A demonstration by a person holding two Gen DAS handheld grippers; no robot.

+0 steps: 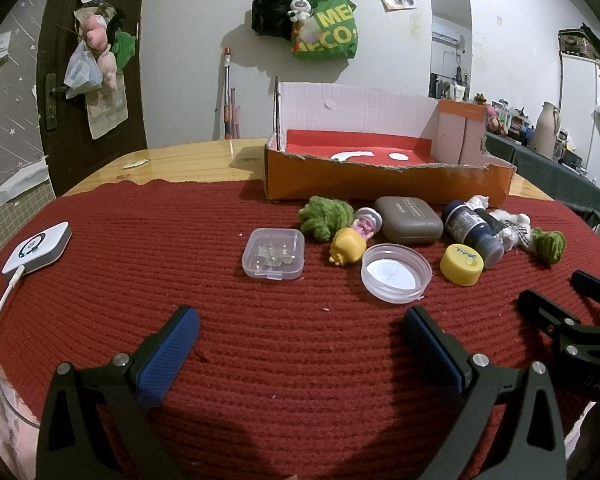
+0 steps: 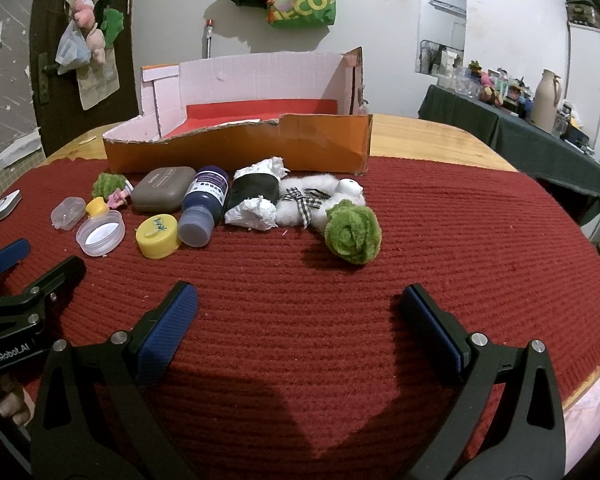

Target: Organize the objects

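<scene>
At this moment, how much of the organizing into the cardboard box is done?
Nothing looks done: the cardboard box shows only its red liner, though its near floor is hidden. Nothing is in hand; the left hand-held gripper and right hand-held gripper are open and empty. Left: everything on the red mat, including the clear plastic case, yellow cap, ink bottle and green yarn ball.

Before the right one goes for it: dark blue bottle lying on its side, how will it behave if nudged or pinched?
The dark blue bottle lies on its side and looks round, so a sideways nudge would probably roll it, though the ribbed red mat should damp that. Its label looks smooth, so it may slip under a light pinch. It seems rigid.
</scene>
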